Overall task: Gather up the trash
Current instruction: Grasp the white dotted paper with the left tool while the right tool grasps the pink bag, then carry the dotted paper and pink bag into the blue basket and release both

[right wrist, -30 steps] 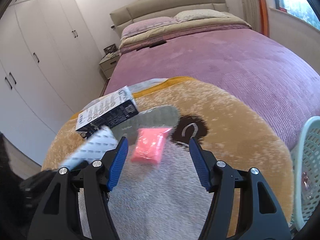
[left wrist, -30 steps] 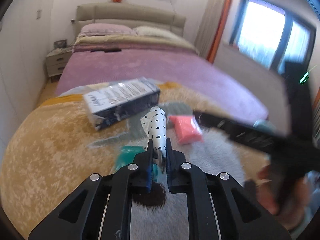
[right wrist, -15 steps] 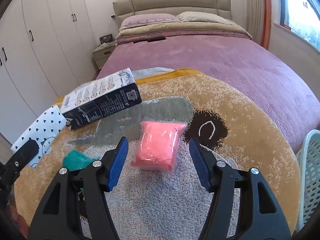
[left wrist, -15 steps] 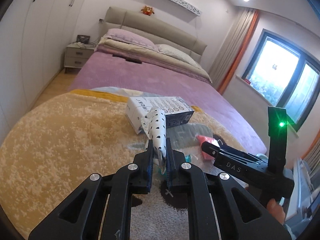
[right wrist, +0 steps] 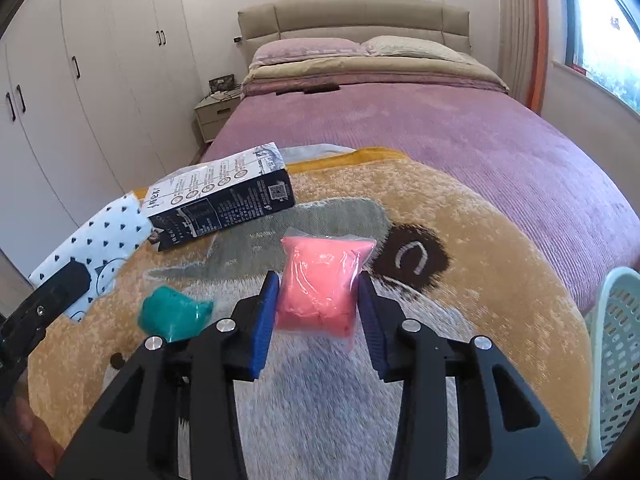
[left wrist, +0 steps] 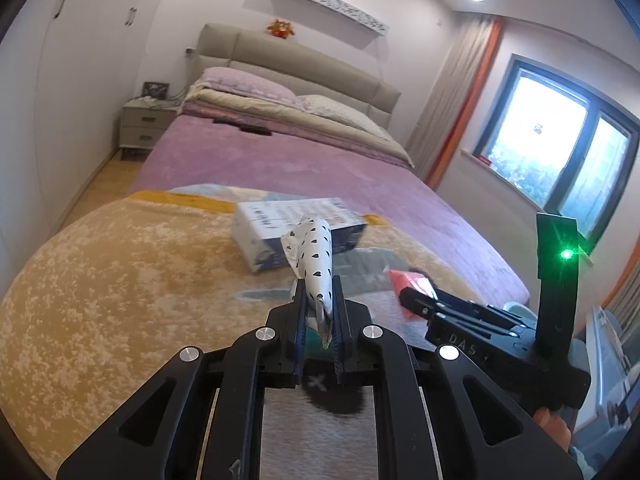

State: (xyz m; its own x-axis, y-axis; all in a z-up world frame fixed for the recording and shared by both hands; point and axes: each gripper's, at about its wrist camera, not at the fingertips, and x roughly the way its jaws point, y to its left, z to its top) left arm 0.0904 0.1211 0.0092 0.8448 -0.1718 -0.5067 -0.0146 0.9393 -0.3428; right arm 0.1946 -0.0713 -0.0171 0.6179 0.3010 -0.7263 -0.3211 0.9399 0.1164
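Since the earlier frame the right gripper (right wrist: 316, 300) has just been closing, and its blue pads (right wrist: 266, 312) now flank and appear to press the pink packet (right wrist: 322, 284) on the plush blanket (right wrist: 500, 272). The left gripper (left wrist: 319, 312) is clamped narrow on one white paper piece with dark dots (left wrist: 314, 264), held off the blanket. Four pieces of trash show in all — the pink packet, the dotted paper, one dark-and-white carton (right wrist: 224, 196) and one teal wad (right wrist: 172, 312) — with one pale basket (right wrist: 616, 344) at the right edge.
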